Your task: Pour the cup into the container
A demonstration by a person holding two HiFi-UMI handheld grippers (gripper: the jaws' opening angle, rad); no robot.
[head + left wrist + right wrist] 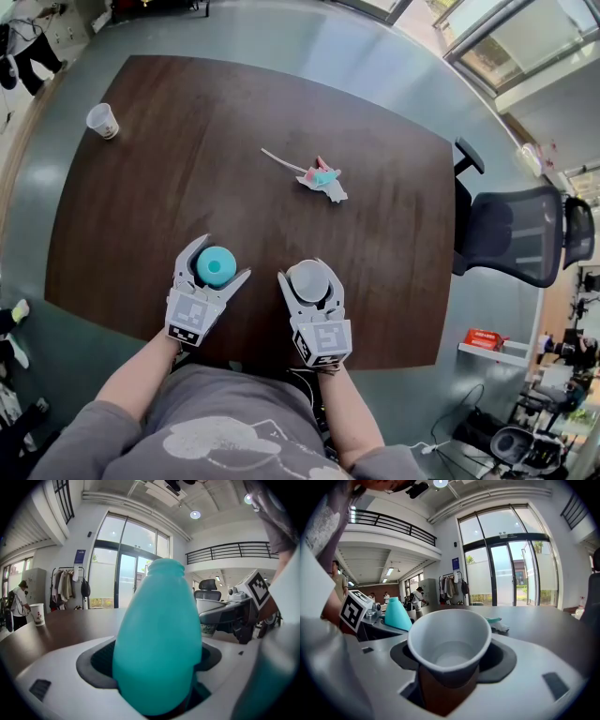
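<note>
In the head view both grippers hover over the near edge of the dark wooden table [187,169]. My left gripper [223,256] is shut on an upright teal bottle-shaped container [216,267], which fills the left gripper view [157,639] with its open neck on top. My right gripper [309,271] is shut on a white paper cup [307,281], held upright with its rim squeezed slightly oval [450,639]. The cup's inside looks pale, and I cannot tell whether it holds anything. Cup and container stand side by side, a short gap apart.
A second paper cup [102,120] stands at the table's far left corner. A crumpled wrapper with a thin stick [322,178] lies mid-table. A black office chair [511,234] stands off the right edge. The person's torso is against the near edge.
</note>
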